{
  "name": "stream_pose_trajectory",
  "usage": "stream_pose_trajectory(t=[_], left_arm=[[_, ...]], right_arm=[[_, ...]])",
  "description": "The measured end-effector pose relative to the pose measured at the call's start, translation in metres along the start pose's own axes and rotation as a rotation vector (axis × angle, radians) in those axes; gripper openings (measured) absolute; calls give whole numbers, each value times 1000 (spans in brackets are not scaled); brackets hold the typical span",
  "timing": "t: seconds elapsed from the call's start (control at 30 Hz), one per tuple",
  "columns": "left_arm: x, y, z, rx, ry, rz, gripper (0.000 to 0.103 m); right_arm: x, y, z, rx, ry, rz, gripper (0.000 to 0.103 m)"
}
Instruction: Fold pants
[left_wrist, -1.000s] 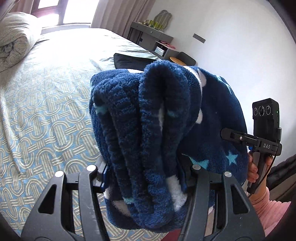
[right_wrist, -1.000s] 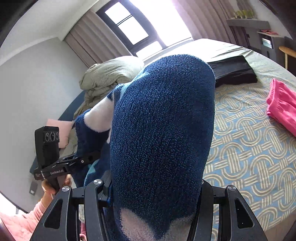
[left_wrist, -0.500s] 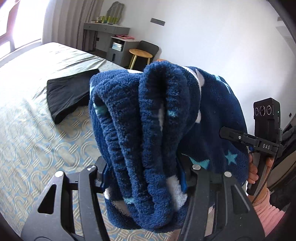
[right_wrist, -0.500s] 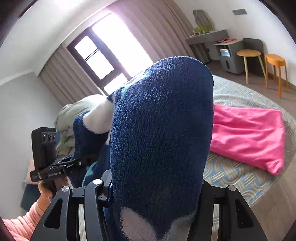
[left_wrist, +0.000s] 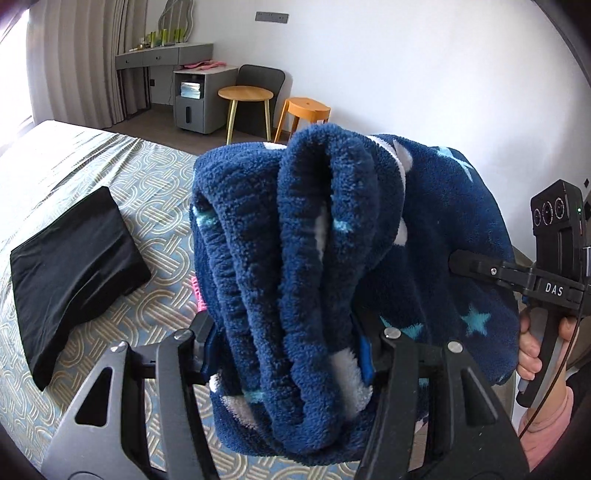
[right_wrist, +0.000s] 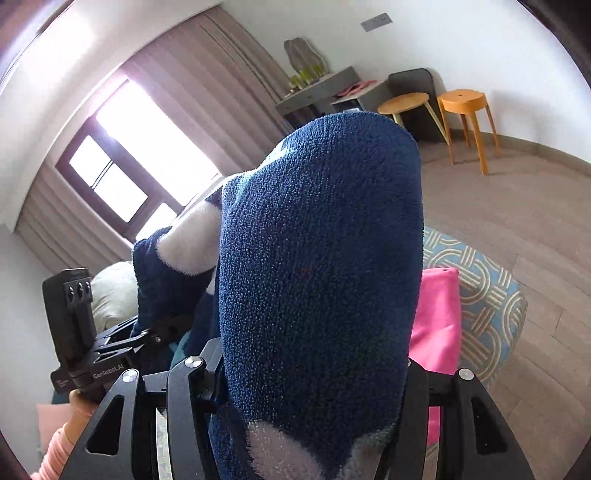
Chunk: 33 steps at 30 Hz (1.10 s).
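Observation:
A folded bundle of fluffy dark-blue pants (left_wrist: 314, 221) with white and teal stars hangs in the air between both grippers. My left gripper (left_wrist: 288, 332) is shut on one thick end, where the elastic waistband folds show. My right gripper (right_wrist: 314, 362) grips the other end of the pants (right_wrist: 321, 240); its jaws are opening slightly, with the fabric still filling the gap and pressed by the pads. Each view shows the other hand-held gripper beside the bundle: the right one (left_wrist: 480, 266) and the left one (right_wrist: 122, 343). The bundle hides most of the bed below.
A folded black garment (left_wrist: 74, 273) lies on the patterned bedspread (left_wrist: 155, 177) at the left. A pink garment (right_wrist: 437, 317) lies near the bed's corner. An orange stool (right_wrist: 461, 101), a round wooden table (left_wrist: 245, 92) and a grey desk (left_wrist: 166, 55) stand by the far wall, beyond the wooden floor.
Both hands have swung the held bundle sideways across the bed: the duvet and window slid out of view, and the desk, stools and bed corner came in. Both grips look unchanged.

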<state>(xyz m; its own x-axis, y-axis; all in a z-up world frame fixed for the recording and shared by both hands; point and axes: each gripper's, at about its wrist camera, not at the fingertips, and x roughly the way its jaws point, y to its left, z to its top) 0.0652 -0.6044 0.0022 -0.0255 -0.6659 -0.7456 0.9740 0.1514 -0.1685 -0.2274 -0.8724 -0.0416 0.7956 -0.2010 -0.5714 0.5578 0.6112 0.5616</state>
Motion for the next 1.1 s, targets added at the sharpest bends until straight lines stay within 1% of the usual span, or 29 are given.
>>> stream_pose_trajectory(t=[0.07, 0.1, 0.13, 0.17, 0.2, 0.23, 0.27, 0.3, 0.4, 0.43, 0.5, 0.57, 0.63, 0.7, 0.8, 0.9, 0.97, 1.03, 1.1], left_arm=[[39, 3, 0, 3, 83, 65, 59], [59, 7, -5, 1, 138, 104, 61], [79, 12, -16, 9, 177, 147, 70], [84, 14, -22, 15, 144, 167, 75], [84, 13, -27, 26, 104, 196, 84], [83, 12, -29, 43, 88, 208, 85], [82, 11, -31, 52, 83, 206, 85], [81, 11, -28, 62, 82, 209, 85], [76, 0, -21, 121, 73, 249, 84], [72, -5, -20, 141, 57, 271, 84], [65, -12, -21, 168, 28, 299, 82], [52, -17, -23, 188, -2, 299, 82], [36, -19, -26, 203, -36, 279, 82], [12, -25, -34, 215, -73, 267, 82], [-21, -33, -45, 216, -118, 257, 82], [-58, -40, -62, 182, -150, 236, 82], [-84, -42, -75, 141, -176, 225, 82], [-108, -44, -89, 113, -193, 208, 83], [-132, -48, -105, 89, -209, 206, 83]], right_arm=[[22, -17, 7, 31, 25, -17, 59], [35, -29, 7, 47, 53, -40, 62], [48, -43, 8, 66, 91, -76, 63], [66, -53, 3, 84, 138, -139, 65], [80, -60, -4, 83, 168, -191, 72], [88, -63, -10, 69, 154, -229, 78], [90, -63, -15, 51, 129, -243, 79], [88, -62, -19, 40, 111, -238, 79], [80, -57, -27, 35, 103, -233, 80], [76, -54, -30, 30, 99, -244, 80], [65, -40, -35, 10, 77, -291, 80], [43, -26, -40, -18, 39, -350, 80], [21, -4, -48, -54, -14, -404, 81], [-1, 16, -57, -99, -71, -421, 81], [-42, 49, -83, -146, -138, -399, 81], [-73, 77, -108, -171, -141, -356, 81], [-90, 96, -127, -190, -154, -334, 81], [-99, 111, -141, -210, -162, -324, 81], [-109, 129, -160, -234, -168, -329, 81]])
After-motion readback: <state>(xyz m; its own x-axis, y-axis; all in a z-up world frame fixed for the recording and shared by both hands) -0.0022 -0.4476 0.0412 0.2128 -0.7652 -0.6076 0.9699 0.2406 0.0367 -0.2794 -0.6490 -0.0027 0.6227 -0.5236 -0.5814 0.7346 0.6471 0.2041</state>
